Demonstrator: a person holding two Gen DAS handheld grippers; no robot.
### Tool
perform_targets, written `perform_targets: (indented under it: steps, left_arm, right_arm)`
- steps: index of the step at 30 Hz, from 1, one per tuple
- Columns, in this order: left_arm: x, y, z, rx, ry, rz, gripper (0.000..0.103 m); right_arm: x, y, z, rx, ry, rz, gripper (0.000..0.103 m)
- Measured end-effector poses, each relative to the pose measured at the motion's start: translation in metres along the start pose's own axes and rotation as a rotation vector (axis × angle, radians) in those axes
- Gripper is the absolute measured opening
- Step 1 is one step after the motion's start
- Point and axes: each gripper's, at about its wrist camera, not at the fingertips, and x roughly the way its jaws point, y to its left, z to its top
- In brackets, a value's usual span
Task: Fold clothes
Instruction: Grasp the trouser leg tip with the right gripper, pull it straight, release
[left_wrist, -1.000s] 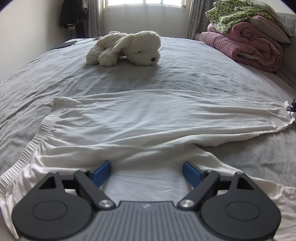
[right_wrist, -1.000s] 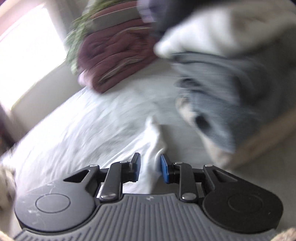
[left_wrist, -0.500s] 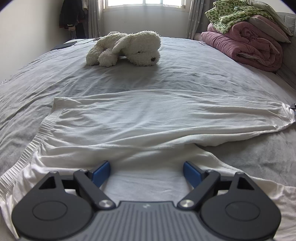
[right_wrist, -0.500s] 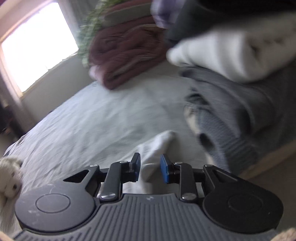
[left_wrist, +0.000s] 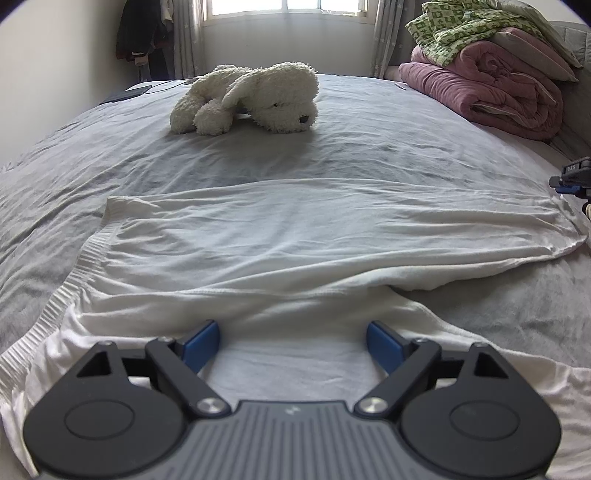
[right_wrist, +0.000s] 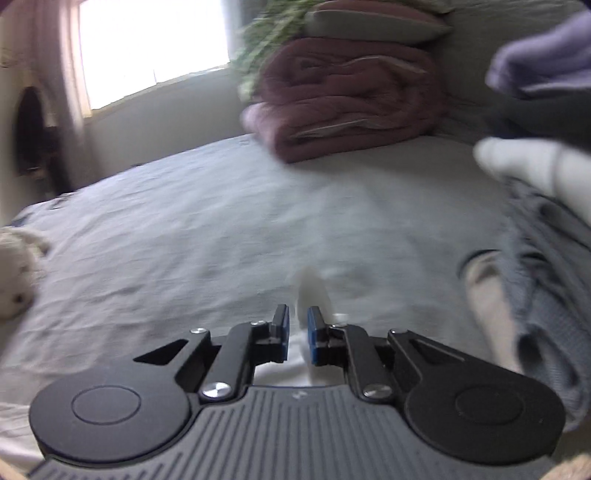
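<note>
Right tool (right_wrist: 298, 330) closing on hem tip of white garment (left_wrist: 295, 229); left tool (left_wrist: 291, 345) wide apart over near edge. Garment spread flat on bed (left_wrist: 369, 140), light, limp, wrinkly; grip hems and corners.

We see a wide bed with a wrinkled grey sheet (left_wrist: 369, 147); on it lie a flat white garment (left_wrist: 295, 236), a fluffy cream plush dog (left_wrist: 251, 98) and folded pink quilts (left_wrist: 491, 81).

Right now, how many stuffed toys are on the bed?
1: a cream plush dog lying on the grey bedsheet beyond the white garment. Others may be hidden out of frame.
</note>
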Motion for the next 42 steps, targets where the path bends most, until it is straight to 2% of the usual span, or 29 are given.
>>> perform_targets:
  steps: [2, 6, 10, 14, 20, 24, 25, 26, 30, 34, 39, 42]
  left_arm:
    - [0.000, 0.000, 0.000, 0.000, 0.000, 0.000, 0.089]
    - [0.000, 0.000, 0.000, 0.000, 0.000, 0.001, 0.089]
    - [0.000, 0.000, 0.000, 0.000, 0.000, 0.001, 0.089]
    - [0.000, 0.000, 0.000, 0.001, 0.000, 0.001, 0.089]
    - [0.000, 0.000, 0.000, 0.004, -0.002, 0.002, 0.089]
    - [0.001, 0.000, -0.001, 0.004, -0.002, 0.003, 0.089]
    - [0.001, 0.000, -0.001, 0.004, -0.002, 0.003, 0.089]
    - [0.001, -0.001, 0.000, 0.003, -0.001, 0.003, 0.089]
    - [0.001, 0.000, 0.000, 0.002, 0.000, 0.002, 0.089]
    - [0.001, -0.001, 0.000, 0.001, 0.001, 0.002, 0.089]
    - [0.000, -0.001, 0.000, 0.001, 0.002, 0.002, 0.089]
    - [0.000, 0.000, 0.001, -0.001, 0.006, -0.002, 0.089]
  right_arm:
    - [-0.004, 0.002, 0.006, 0.000, 0.003, 0.051, 0.013]
    - [-0.008, -0.004, 0.016, -0.006, -0.006, -0.005, 0.018]
    - [-0.001, -0.018, 0.012, 0.013, 0.061, -0.071, 0.021]
    - [0.004, -0.031, -0.001, 0.095, 0.107, -0.074, 0.026]
    - [0.000, -0.037, -0.006, 0.212, 0.060, -0.035, 0.026]
    - [0.002, -0.028, -0.008, 0.164, 0.063, -0.050, 0.025]
    - [0.001, -0.024, -0.009, 0.136, 0.056, -0.067, 0.018]
    - [0.000, -0.020, -0.009, 0.106, 0.047, -0.087, 0.006]
    - [-0.008, -0.007, -0.010, -0.044, -0.019, -0.253, 0.003]
    - [-0.003, -0.001, -0.013, -0.266, -0.036, -0.567, 0.003]
    - [0.016, -0.004, -0.026, -0.448, 0.076, -0.705, 0.002]
    - [0.031, 0.003, -0.042, -0.629, 0.129, -0.763, 0.003]
